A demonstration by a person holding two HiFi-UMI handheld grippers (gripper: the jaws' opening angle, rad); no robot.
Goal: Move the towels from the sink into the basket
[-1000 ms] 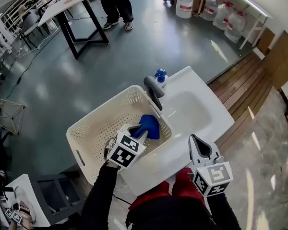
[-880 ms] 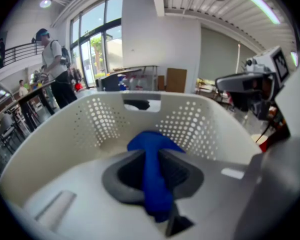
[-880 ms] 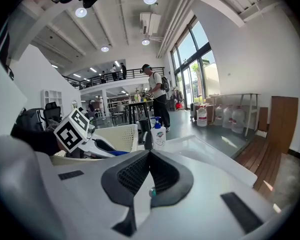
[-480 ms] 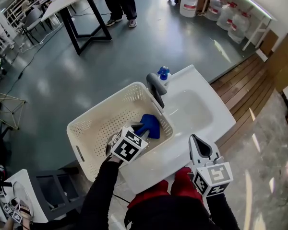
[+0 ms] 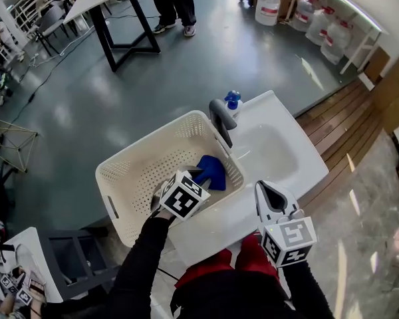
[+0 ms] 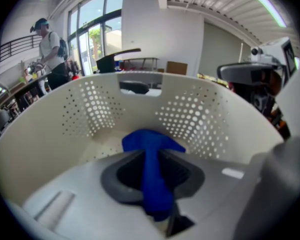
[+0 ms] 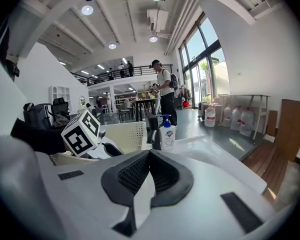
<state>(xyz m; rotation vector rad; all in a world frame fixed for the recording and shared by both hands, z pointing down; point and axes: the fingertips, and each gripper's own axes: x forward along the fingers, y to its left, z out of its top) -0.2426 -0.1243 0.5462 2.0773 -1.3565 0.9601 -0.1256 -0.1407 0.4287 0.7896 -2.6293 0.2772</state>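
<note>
Blue towel (image 5: pixel 211 171) is pinched in the left gripper (image 5: pixel 196 176), inside the basket (image 5: pixel 146 143), low down by the wall nearest the tap (image 5: pixel 221 119). Left gripper view: the cloth runs as a narrow strip btwn the jaws, then fans out beyond the tips w/ the perforated wall behind it. Jaws have just been easing apart a little, towel between them; pads look to be on the cloth, so a grip, prob. a light one.

Right gripper (image 5: pixel 265 190) sits over the sink's (image 5: pixel 272 153) near edge, jaws together, nothing in them. No other towel shows in the basin, so this looks like the last stage: let go and pull out.

What could go wrong:
- Towel sticks to a pad. If the jaws part only slightly, the cloth may cling and come back up w/ the gripper on the lift.
- Towel ends up on the rim. It's close to the tap-side wall; a sideways pull while letting go could drape it over the edge.
- Basket gets shoved. The gripper is deep inside, near the wall; a careless exit could knock it vs. the tap or the soap bottle (image 5: pixel 233 100) just behind.
</note>
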